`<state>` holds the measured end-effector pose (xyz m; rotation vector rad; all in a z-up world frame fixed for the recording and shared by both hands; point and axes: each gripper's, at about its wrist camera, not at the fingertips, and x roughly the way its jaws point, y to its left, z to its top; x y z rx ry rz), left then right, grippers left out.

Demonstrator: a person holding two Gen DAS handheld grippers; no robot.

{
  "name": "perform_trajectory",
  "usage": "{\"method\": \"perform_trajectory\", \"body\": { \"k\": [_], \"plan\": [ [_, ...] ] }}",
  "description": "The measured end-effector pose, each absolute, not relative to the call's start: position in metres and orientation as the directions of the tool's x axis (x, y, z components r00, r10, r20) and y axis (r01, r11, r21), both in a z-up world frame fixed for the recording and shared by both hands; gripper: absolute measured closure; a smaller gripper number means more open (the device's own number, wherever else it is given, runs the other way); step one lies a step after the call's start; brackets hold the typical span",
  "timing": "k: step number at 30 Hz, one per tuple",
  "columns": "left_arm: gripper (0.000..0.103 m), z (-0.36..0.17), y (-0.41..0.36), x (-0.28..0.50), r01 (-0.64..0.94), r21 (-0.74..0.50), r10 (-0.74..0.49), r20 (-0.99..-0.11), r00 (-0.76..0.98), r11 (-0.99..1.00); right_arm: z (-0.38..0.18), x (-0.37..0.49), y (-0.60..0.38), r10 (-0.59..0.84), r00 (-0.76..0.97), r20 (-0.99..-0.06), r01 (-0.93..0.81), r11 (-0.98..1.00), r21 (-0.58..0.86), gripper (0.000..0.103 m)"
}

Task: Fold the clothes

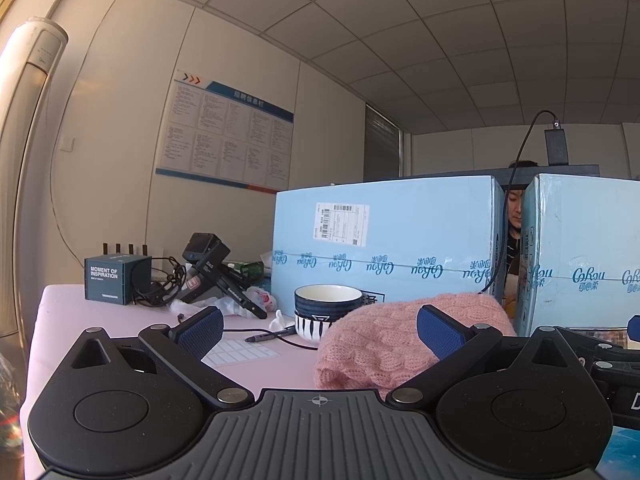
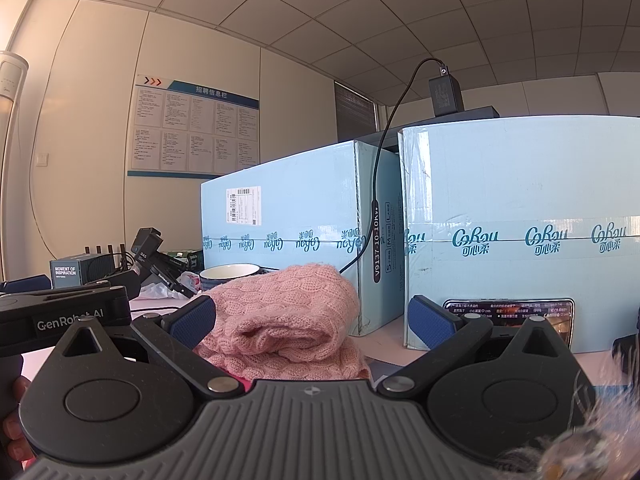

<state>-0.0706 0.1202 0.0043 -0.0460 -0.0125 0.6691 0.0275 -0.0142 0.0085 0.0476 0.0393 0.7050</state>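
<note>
A pink cable-knit sweater [image 1: 384, 336] lies folded in a thick bundle on the pink table [image 1: 64, 320]. It also shows in the right wrist view [image 2: 280, 320]. My left gripper [image 1: 320, 330] is open, its blue pads [image 1: 200, 330] wide apart, with the sweater between and ahead of them, untouched. My right gripper [image 2: 312, 320] is open too, with the sweater just ahead between its pads [image 2: 434, 326]. The left gripper's body [image 2: 64, 312] shows at the left of the right wrist view.
Two light blue cartons [image 1: 384, 240] [image 2: 520, 224] stand behind the sweater. A striped bowl [image 1: 326, 310] sits left of it. A pen [image 1: 272, 336], label sheet [image 1: 240, 352], spare gripper [image 1: 216, 276], black box [image 1: 110, 280] and cables lie at the left. A phone [image 2: 508, 312] leans on the right carton.
</note>
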Motion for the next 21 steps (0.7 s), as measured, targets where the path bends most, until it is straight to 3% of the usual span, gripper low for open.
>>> {"method": "perform_trajectory", "body": {
  "k": [21],
  "plan": [
    [0.000, 0.0029, 0.1222, -0.0701, -0.598, -0.063, 0.599, -0.017, 0.801, 0.799, 0.0086, 0.0275, -0.0141, 0.648, 0.761, -0.021, -0.647, 0.761, 0.057, 0.000]
  ]
}}
